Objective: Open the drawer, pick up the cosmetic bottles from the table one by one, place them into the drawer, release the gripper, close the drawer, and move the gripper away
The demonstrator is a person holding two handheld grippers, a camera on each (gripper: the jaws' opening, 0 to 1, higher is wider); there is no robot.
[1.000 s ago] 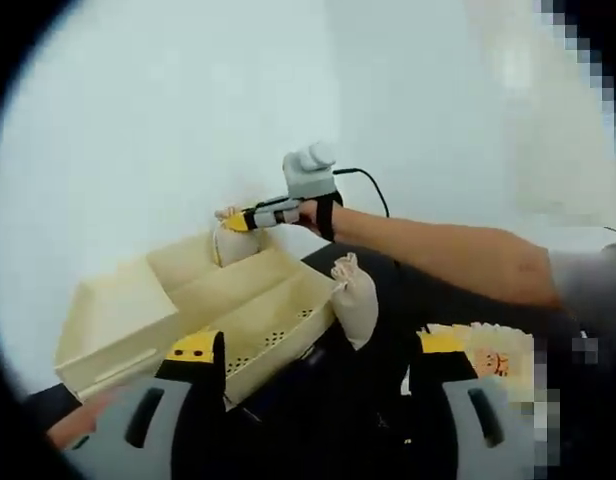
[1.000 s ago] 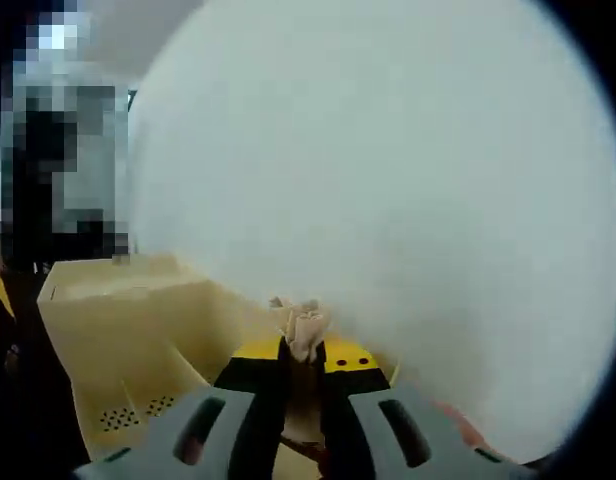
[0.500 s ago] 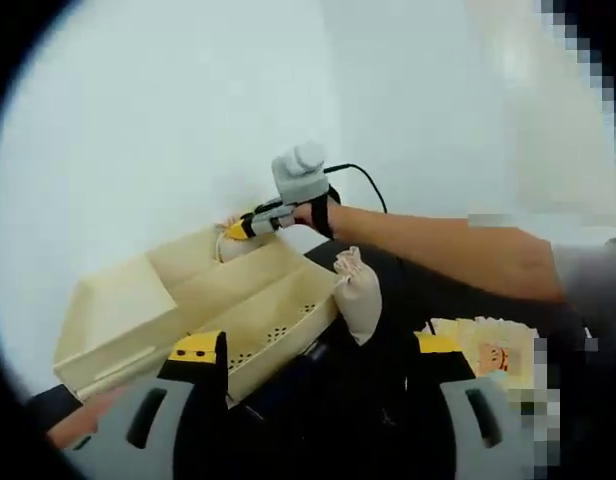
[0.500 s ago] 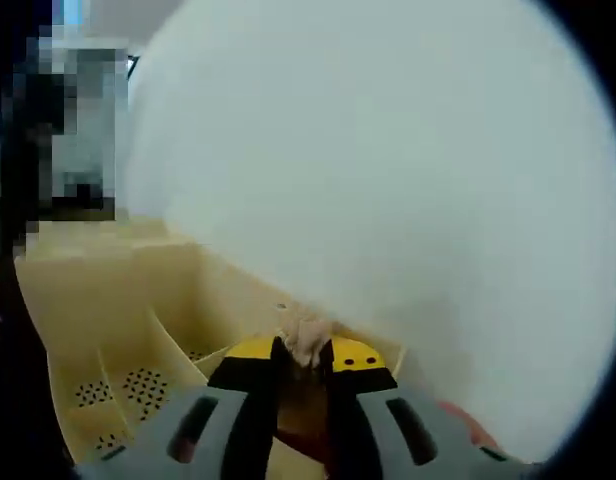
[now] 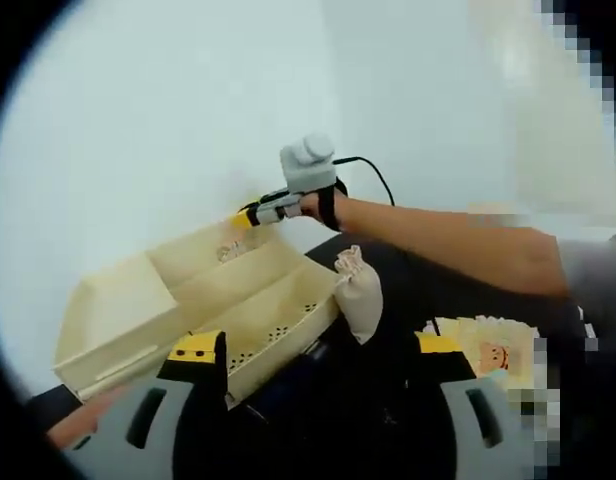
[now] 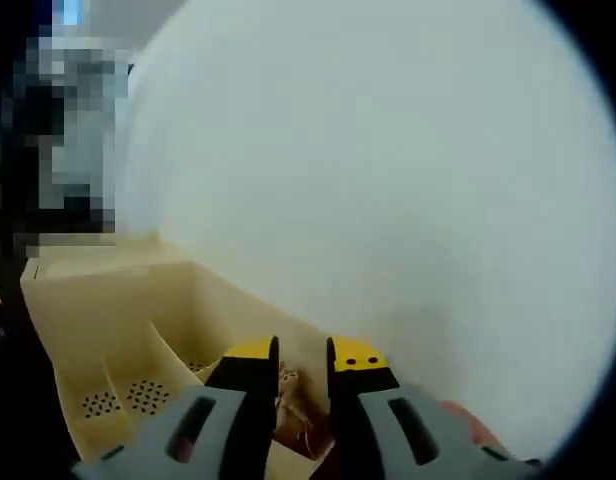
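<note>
The right gripper (image 6: 302, 362) had its jaws slightly parted, gripping nothing, poised above the far compartment of the cream drawer (image 6: 118, 330). A small tan pouch-like item (image 6: 298, 410) lay in that compartment directly below the jaws. In the left gripper view, the person's forearm (image 5: 438, 240) stretched out leftward over the drawer (image 5: 188, 310). The left gripper (image 5: 318, 350) held its jaws wide apart, empty, near a cloth pouch (image 5: 358, 295) on the dark tabletop (image 5: 438, 295).

The drawer (image 5: 188, 310) looks like matte cream plastic with perforated holes, the pouch (image 5: 360, 297) is soft beige cloth, tabletop (image 5: 428, 290) matte black.
</note>
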